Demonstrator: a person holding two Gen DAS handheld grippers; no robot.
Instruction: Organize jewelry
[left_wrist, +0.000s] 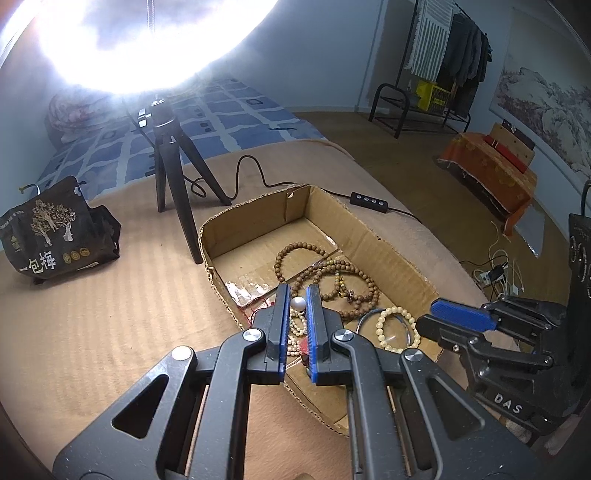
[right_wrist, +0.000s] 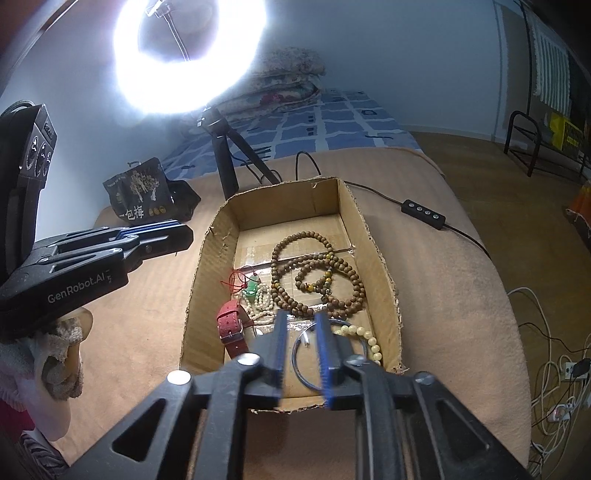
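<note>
An open cardboard box (right_wrist: 218, 254) sits on the tan blanket. It holds brown wooden bead strands (right_wrist: 299, 236), a cream bead bracelet (right_wrist: 373, 343), a thin bangle (right_wrist: 297, 356), a red watch strap (right_wrist: 231, 325) and a green pendant (right_wrist: 252, 290) on pale beads. My right gripper (right_wrist: 301, 317) hangs open over the box's near end, and the bangle lies on the floor below its gap. My left gripper (left_wrist: 298, 291) is shut above the box's left side. A white bead (left_wrist: 298, 303) shows in the slit between its pads. In the left wrist view the right gripper (left_wrist: 428, 315) is beside the bracelet (left_wrist: 397, 310).
A ring light on a black tripod (left_wrist: 173, 177) stands just behind the box, and its cable and remote (left_wrist: 369, 201) trail to the right. A dark snack bag (left_wrist: 48, 236) lies at the left. A hand in a fuzzy sleeve (right_wrist: 59, 350) holds the left gripper. Cords lie on the floor at the right.
</note>
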